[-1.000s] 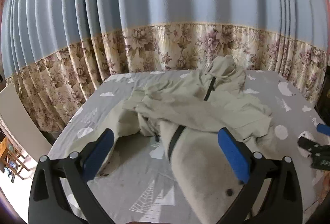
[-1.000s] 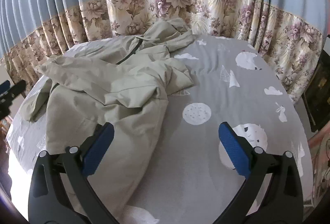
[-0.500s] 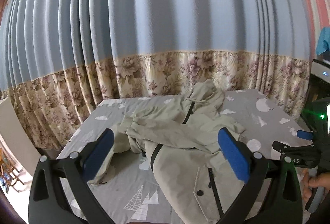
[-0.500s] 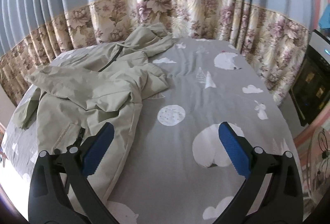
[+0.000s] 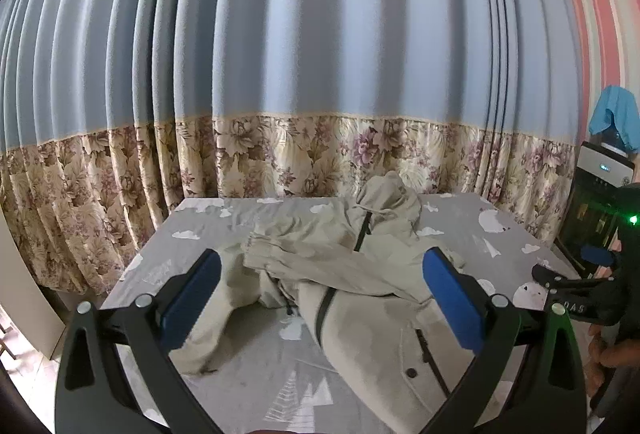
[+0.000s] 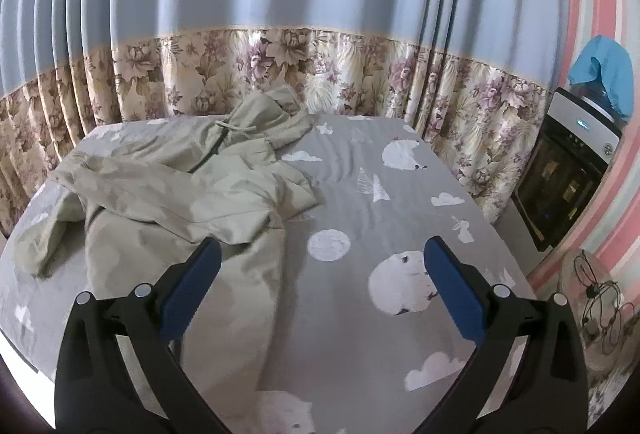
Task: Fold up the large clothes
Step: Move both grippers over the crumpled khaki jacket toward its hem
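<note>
A rumpled beige hooded jacket with a dark zip lies spread on the grey patterned bed, hood toward the curtain. In the right wrist view the jacket covers the left half of the bed. My left gripper is open, held above the near end of the bed with the jacket's lower part beyond its fingers. My right gripper is open too, hovering over the bare sheet just right of the jacket's hem. Neither holds anything. The right gripper's tip shows at the right edge of the left wrist view.
A blue curtain with a floral band hangs behind the bed. A black-and-silver appliance with a blue cloth on top stands at the right by a pink striped wall. Cables lie on the floor beside it. A hand is at the right edge.
Both grippers have drawn back and tilted up from the bed, so the jacket looks smaller and farther and more curtain and wall show. Both stayed open and empty.
</note>
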